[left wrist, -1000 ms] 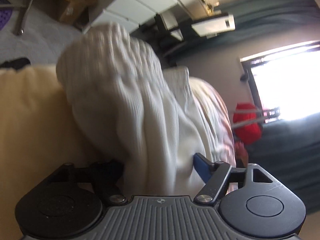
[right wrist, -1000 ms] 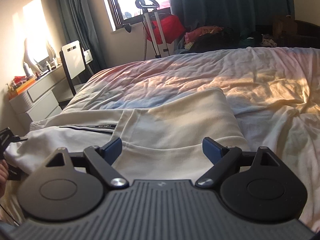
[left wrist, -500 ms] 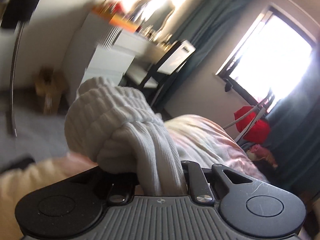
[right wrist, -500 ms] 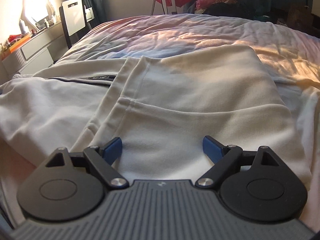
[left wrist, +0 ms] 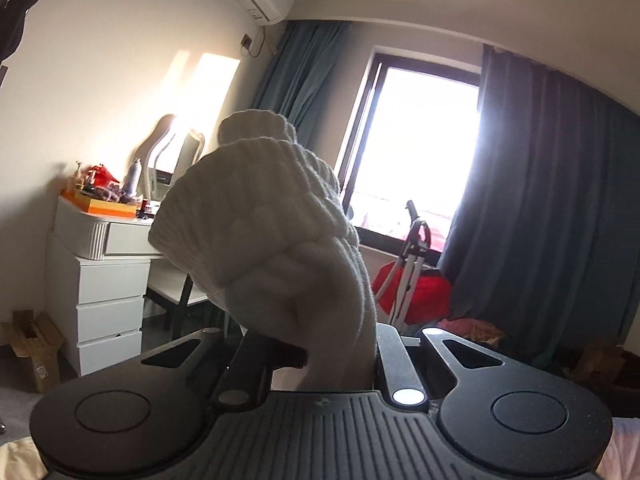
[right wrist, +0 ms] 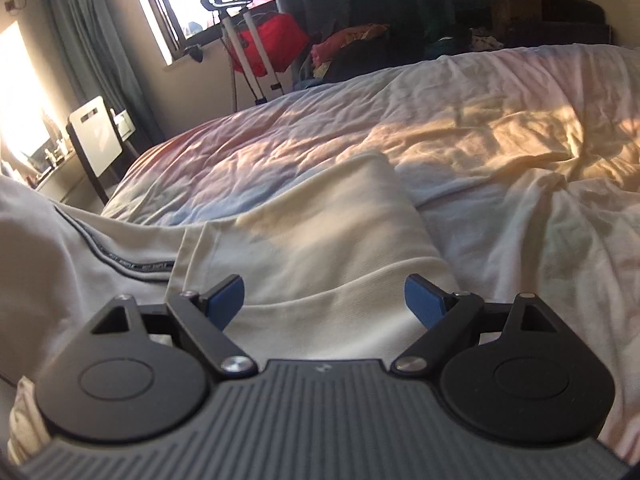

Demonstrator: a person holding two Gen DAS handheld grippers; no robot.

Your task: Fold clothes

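Observation:
My left gripper [left wrist: 340,356] is shut on a bunched ribbed cuff [left wrist: 260,224] of a cream garment and holds it up in the air; the cuff rises above the jaws and hides the fingertips. In the right wrist view the cream garment [right wrist: 320,248] lies spread on the bed [right wrist: 500,128], with a dark-trimmed edge [right wrist: 132,266] at the left. My right gripper [right wrist: 324,300] is open and empty, its blue pads [right wrist: 424,302] just above the garment's near part.
A white drawer unit [left wrist: 104,292] with clutter on top and a chair [right wrist: 96,136] stand left of the bed. A red bag with a trolley handle [right wrist: 260,48] and a clothes pile [right wrist: 352,44] sit under the window. Dark curtains [left wrist: 560,220] hang beside it.
My left gripper closed on the cuff and swung upward, lifting it off the bed. My right gripper dipped toward the garment, then rose back; it stays open.

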